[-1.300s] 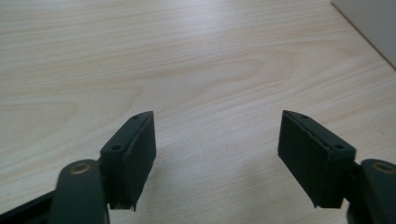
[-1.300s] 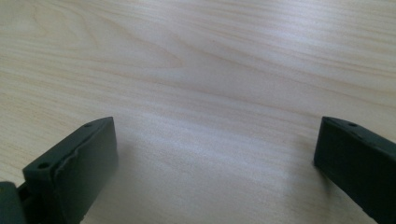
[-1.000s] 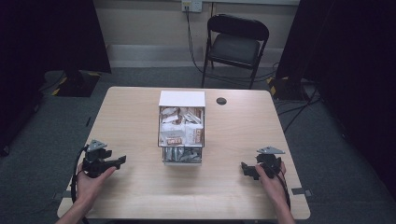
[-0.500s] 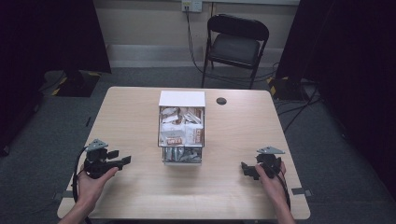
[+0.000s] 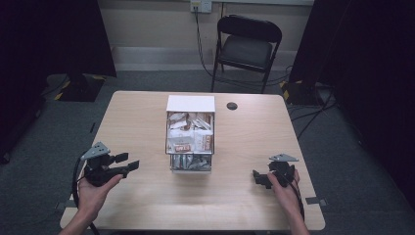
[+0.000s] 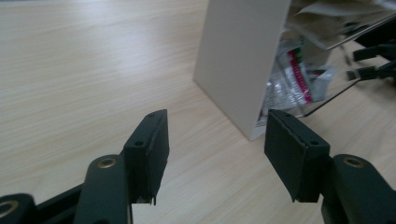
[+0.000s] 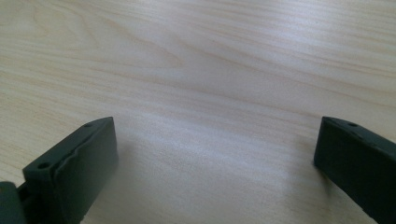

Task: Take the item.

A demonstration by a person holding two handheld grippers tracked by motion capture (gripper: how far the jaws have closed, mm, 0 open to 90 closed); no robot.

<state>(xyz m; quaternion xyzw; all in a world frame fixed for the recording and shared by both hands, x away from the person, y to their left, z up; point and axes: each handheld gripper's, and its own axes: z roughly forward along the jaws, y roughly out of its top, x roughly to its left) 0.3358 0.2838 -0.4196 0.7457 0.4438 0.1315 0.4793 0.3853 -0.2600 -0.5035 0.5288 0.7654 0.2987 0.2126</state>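
The left gripper (image 6: 212,154) has its jaws apart with nothing between them, and they have just been closing a little. Ahead of them and off toward the right-hand jaw stands the white box (image 6: 243,60), a stack of clear drawers (image 5: 191,161) stuffed with small sachets (image 6: 292,81). The right gripper (image 7: 215,158) holds its jaws wide over bare table (image 7: 196,56), empty, well apart from the box.

The box looks light and stiff, with smooth white walls likely to slip under flat pads; it may slide or tip if pushed high up. The drawer fronts look thin, hard and slick, so the safest hold is probably the lower drawer's front lip, pinched squarely. The sachets seem soft, crinkly and light.

One sachet carries a red label and another a red band with pale lettering, too small to read.
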